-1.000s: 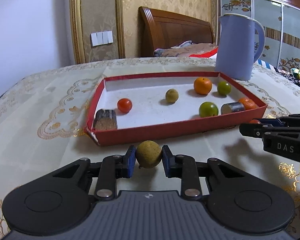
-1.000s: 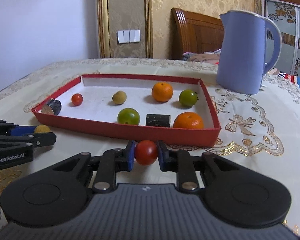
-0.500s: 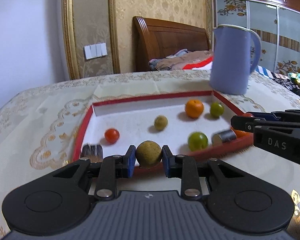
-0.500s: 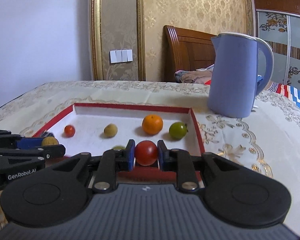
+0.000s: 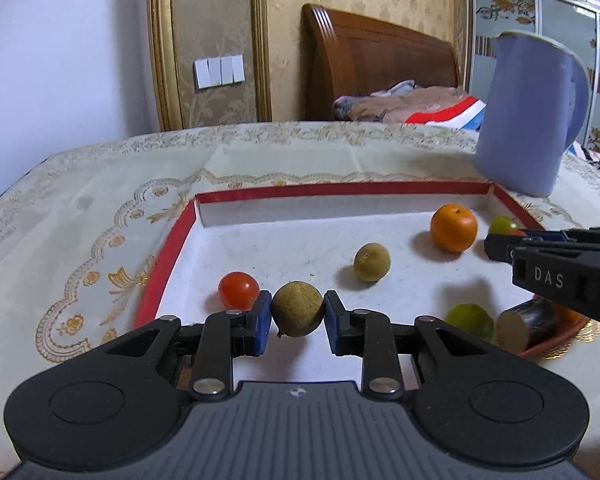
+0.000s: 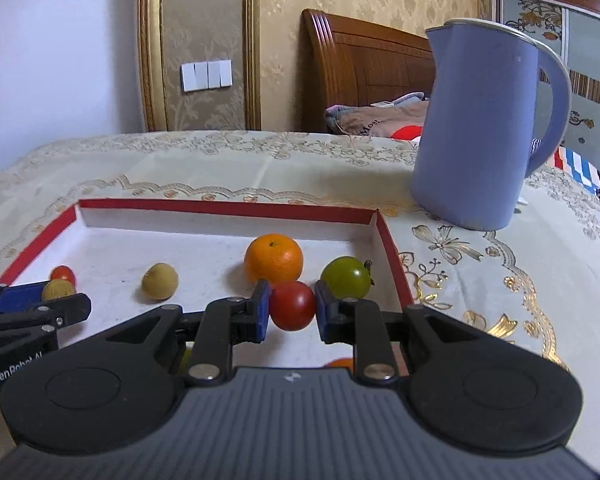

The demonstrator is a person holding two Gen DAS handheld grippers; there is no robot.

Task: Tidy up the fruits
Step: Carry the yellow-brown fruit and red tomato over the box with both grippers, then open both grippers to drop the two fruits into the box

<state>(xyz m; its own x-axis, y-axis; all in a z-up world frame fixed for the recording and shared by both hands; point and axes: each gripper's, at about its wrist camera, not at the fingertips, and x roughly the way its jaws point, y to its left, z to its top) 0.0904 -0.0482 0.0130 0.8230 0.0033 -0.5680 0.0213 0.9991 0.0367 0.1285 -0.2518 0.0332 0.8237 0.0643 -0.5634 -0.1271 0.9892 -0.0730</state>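
Note:
My left gripper is shut on a tan round fruit and holds it above the red-rimmed white tray, near a red tomato. My right gripper is shut on a red tomato over the tray's right part, in front of an orange and a green fruit. Each gripper shows at the other view's edge: the right one, the left one. The tray also holds a tan fruit, a green fruit and a dark cylinder.
A lilac jug stands on the tablecloth just beyond the tray's far right corner; it also shows in the left wrist view. The patterned tablecloth spreads around the tray. A wooden bed headboard stands behind the table.
Both grippers have lifted their fruits from the table in front of the tray and carried them forward over the tray's near rim. Their grips have not changed.

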